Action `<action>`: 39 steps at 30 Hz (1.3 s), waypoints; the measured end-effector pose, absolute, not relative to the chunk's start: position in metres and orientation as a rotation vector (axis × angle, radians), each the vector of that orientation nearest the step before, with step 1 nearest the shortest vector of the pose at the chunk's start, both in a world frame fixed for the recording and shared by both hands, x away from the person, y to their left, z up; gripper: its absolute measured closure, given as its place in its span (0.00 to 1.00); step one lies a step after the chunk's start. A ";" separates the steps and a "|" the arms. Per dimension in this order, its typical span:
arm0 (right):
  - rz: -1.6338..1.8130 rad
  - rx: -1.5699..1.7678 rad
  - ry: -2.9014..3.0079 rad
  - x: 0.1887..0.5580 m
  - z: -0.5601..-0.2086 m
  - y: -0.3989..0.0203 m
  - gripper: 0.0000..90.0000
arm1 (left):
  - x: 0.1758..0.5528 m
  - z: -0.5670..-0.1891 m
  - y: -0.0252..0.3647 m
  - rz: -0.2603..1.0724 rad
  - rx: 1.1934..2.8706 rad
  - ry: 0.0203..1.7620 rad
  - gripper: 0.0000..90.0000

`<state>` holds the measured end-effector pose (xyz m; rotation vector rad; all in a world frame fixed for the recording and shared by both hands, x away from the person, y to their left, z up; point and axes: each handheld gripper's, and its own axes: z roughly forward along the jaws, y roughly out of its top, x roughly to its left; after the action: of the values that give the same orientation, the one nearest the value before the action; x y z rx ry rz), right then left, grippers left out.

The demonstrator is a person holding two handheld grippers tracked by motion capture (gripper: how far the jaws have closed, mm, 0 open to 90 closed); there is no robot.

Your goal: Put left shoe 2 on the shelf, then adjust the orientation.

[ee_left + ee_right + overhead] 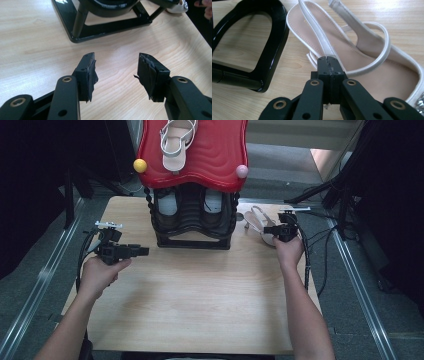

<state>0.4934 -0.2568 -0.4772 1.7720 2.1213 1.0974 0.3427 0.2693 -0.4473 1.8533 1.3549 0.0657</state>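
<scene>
Light wooden table [200,310] on grey floor [30,285]; dark surroundings, black tripod legs [345,190] at right

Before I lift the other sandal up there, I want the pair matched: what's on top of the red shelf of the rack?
One white strappy sandal lies on the red shelf, sole up the frame. The shelf's far end runs past the picture's edge, so anything there is unseen.

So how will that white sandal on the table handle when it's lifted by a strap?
The white sandal probably dangles and swings: the right hand-held gripper pinches just one thin strap. Its flat sole looks light and fairly stiff. The glossy strap may slip.
</scene>
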 end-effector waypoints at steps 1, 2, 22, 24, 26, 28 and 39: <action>1.085 1.769 2.118 0.495 -0.475 -0.256 1.00 | 0.341 -0.448 0.269 0.067 1.852 1.356 0.54; 1.087 1.756 2.105 0.496 -0.472 -0.256 1.00 | 0.340 -0.449 0.268 0.070 1.859 1.352 0.54; 1.047 1.881 2.087 0.528 -0.488 -0.252 1.00 | 0.331 -0.458 0.268 0.071 1.872 1.346 0.55; 1.042 1.882 2.110 0.528 -0.487 -0.253 1.00 | 0.331 -0.458 0.269 0.071 1.874 1.344 0.55; 1.003 1.866 2.151 0.527 -0.487 -0.252 1.00 | 0.331 -0.459 0.269 0.073 1.868 1.347 0.55; 0.979 1.862 2.176 0.524 -0.488 -0.251 1.00 | 0.331 -0.459 0.269 0.072 1.870 1.347 0.54; 0.965 1.864 2.257 0.516 -0.490 -0.250 1.00 | 0.332 -0.459 0.269 0.069 1.872 1.343 0.55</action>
<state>0.5156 -0.2504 -0.4897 1.8635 2.2571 0.9650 0.3322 0.2686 -0.4589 1.8724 1.3427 0.0688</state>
